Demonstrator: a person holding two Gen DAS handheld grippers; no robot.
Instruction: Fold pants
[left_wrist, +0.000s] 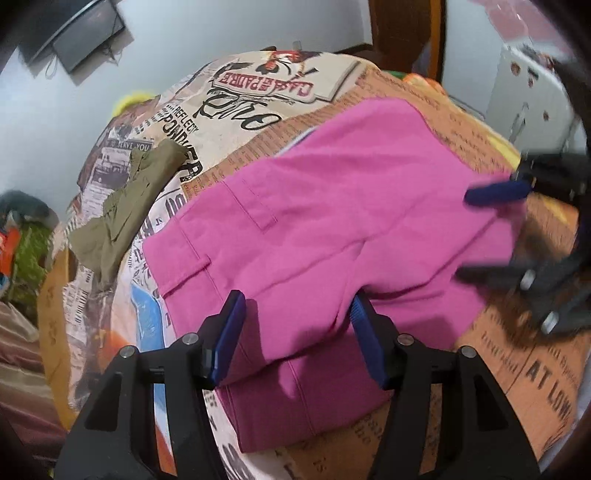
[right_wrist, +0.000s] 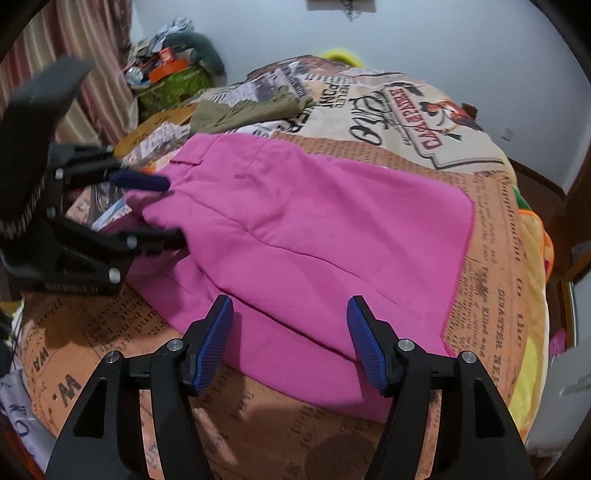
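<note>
Pink pants (left_wrist: 332, 221) lie folded into a flat stack on a bed with a newspaper-print cover; they also show in the right wrist view (right_wrist: 314, 229). My left gripper (left_wrist: 295, 306) is open, its blue pads just above the near edge of the pants by the waistband. It shows from the side in the right wrist view (right_wrist: 173, 208), jaws apart at the pants' left edge. My right gripper (right_wrist: 290, 310) is open over the opposite edge of the pants. It shows blurred in the left wrist view (left_wrist: 465, 236), holding nothing.
An olive-green garment (left_wrist: 122, 206) lies crumpled on the bed cover (left_wrist: 258, 92) beyond the pants; it also shows in the right wrist view (right_wrist: 247, 107). A pile of clutter (right_wrist: 170, 74) sits by the striped curtain. The bed drops away at all sides.
</note>
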